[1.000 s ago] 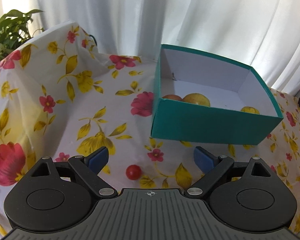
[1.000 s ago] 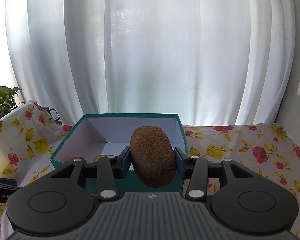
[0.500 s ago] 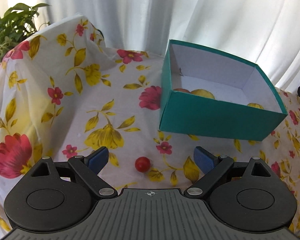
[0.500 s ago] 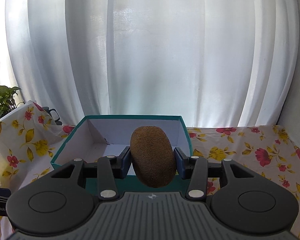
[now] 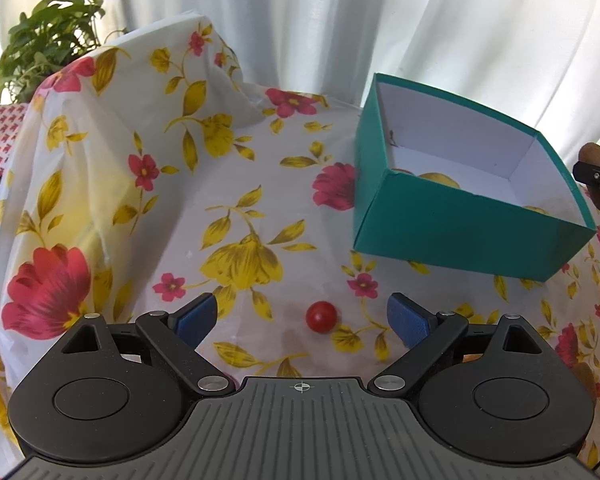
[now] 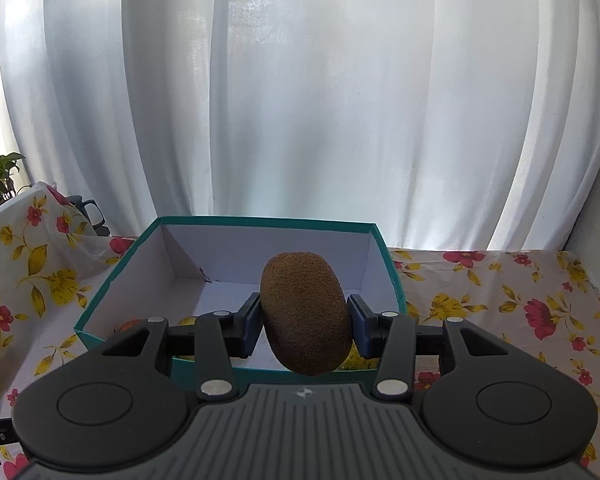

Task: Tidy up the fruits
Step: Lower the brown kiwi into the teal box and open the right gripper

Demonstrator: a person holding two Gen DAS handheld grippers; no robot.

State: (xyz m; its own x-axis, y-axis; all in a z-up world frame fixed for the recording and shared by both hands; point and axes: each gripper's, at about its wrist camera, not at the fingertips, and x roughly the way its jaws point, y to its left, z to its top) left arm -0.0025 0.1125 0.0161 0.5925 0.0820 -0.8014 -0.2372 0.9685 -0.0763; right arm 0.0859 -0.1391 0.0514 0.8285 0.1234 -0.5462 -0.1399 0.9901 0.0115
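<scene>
Two grippers were in play. Our right gripper (image 6: 305, 326) was clamped on a kiwi (image 6: 305, 314), pads pressing both flanks, fruit held upright and a bit tilted, hanging over the near wall of the teal box (image 6: 391, 276). Our left gripper (image 5: 302, 318) had its jaws spread wide with nothing between the pads; a small red fruit, probably a cherry tomato (image 5: 321, 317), lay on the flowered tablecloth (image 5: 236, 200) in the gap between the fingers, apart from both. The box sat on the cloth, well to the right of the tomato in the left view, with at least one yellow fruit (image 5: 438, 179) and something orange showing over the wall. Our read: the step in hand was dropping the kiwi in. To do it well we needed to carry it clear past the near wall, lower it toward the bare white floor at the back and not onto the fruit along the front, then open only when it was low, since a kiwi rolls and bruises. For the tomato, we would centre the pads on it before closing, and close gently; it is round, slick and likely to squirt out sideways.
</scene>
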